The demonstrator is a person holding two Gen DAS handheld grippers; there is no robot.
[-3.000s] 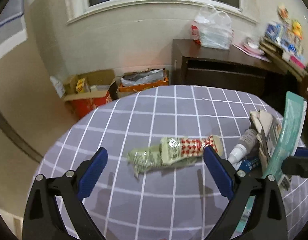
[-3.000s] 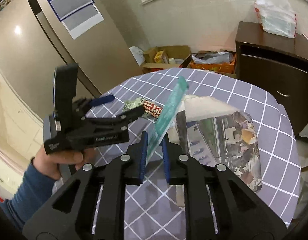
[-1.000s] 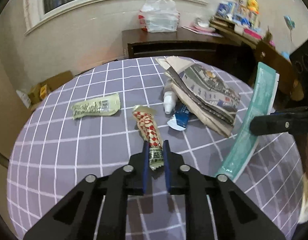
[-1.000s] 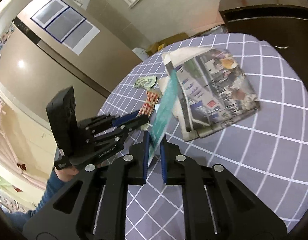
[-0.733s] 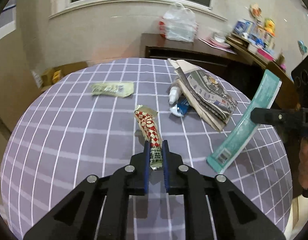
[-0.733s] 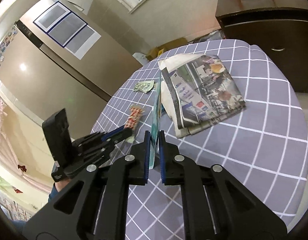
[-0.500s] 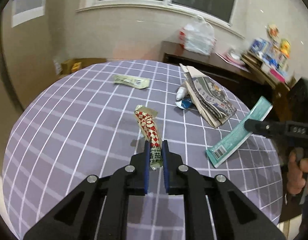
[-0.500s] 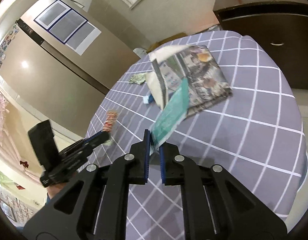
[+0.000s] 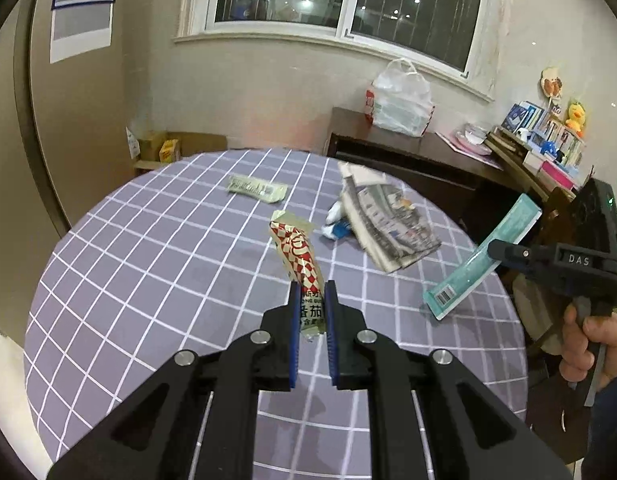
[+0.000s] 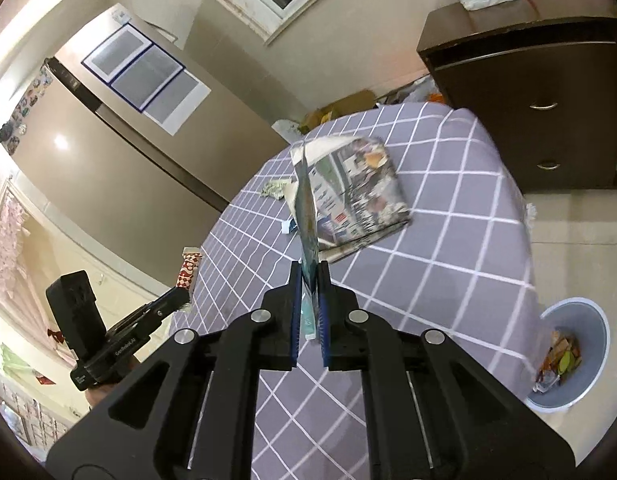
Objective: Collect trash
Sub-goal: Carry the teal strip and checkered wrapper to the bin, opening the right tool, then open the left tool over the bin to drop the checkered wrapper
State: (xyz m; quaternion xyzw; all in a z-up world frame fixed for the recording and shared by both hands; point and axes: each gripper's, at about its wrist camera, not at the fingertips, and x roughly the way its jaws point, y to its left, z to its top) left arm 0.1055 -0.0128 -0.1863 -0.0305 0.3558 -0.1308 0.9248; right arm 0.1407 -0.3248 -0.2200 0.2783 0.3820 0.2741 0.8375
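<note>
My left gripper [image 9: 311,292] is shut on a red-and-white checkered snack wrapper [image 9: 298,252] and holds it up above the round table [image 9: 156,264]. My right gripper [image 10: 309,276] is shut on a flat teal packet [image 10: 307,216], seen edge-on; the packet also shows in the left wrist view [image 9: 482,258]. On the table lie a pale green wrapper [image 9: 257,189], a small white-and-blue tube [image 9: 336,229] and a folded newspaper [image 9: 386,222]. A pale blue trash bin [image 10: 570,354] with wrappers inside stands on the floor beside the table.
A dark wooden cabinet [image 10: 536,80] stands behind the table with a white plastic bag [image 9: 400,100] on top. Cardboard boxes [image 9: 168,148] sit on the floor by the wall. A fridge [image 10: 120,128] is at the left.
Both grippers have lifted higher and pulled back from the table with their items. The right gripper has swung so that the trash bin on the floor has come into its view.
</note>
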